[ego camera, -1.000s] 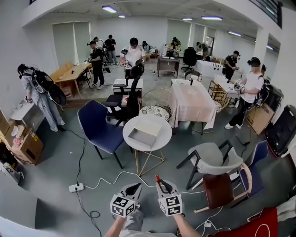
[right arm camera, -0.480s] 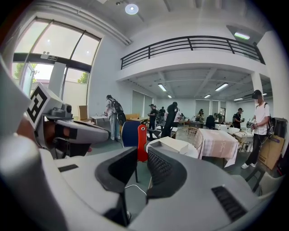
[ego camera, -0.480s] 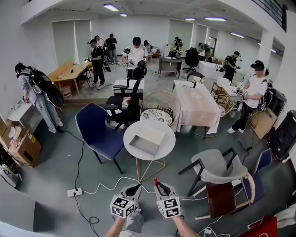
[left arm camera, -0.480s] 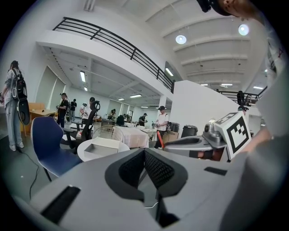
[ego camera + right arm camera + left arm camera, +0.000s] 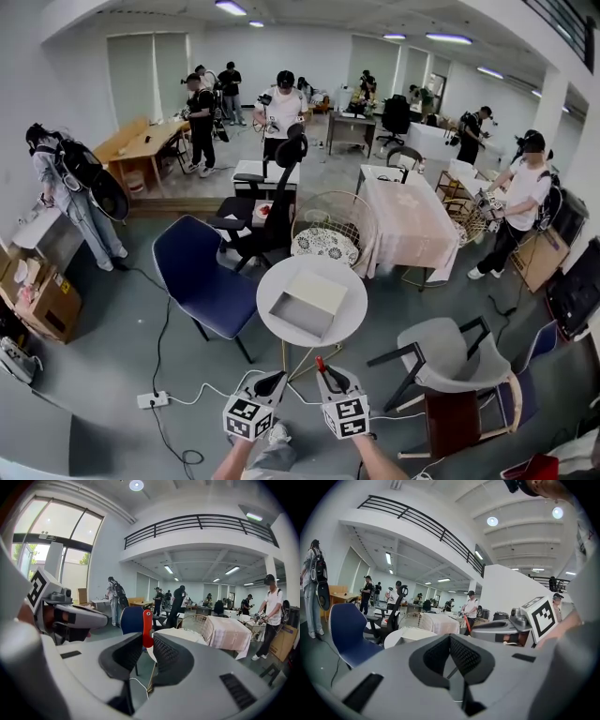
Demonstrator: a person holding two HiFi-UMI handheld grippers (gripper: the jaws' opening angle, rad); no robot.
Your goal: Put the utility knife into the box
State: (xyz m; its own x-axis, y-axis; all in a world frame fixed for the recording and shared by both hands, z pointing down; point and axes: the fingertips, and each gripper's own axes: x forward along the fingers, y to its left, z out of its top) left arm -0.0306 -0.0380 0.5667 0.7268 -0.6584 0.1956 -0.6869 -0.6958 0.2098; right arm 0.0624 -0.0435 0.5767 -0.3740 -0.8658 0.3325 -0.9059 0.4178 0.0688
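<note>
Round white table [image 5: 354,298] ahead, low in frame. Open box [image 5: 307,304] sits on its top, mouth up, ready to receive. Right gripper [image 5: 324,368], well short of table, is clamped on red utility knife [image 5: 147,626], held upright, likely for carrying. Left gripper [image 5: 273,381] alongside: jaws together, empty, apparently spare.

Left gripper [image 5: 274,380] and right gripper [image 5: 323,371] held low before body, side by side, near but apart; both pointed forward, tipped slightly down; marker cubes [image 5: 248,416] turned up toward head; forearms [image 5: 373,458] seen at bottom edge; left jaws pressed together, nothing between; right jaws clamped on red utility knife [image 5: 319,361], end projected past pads.
</note>
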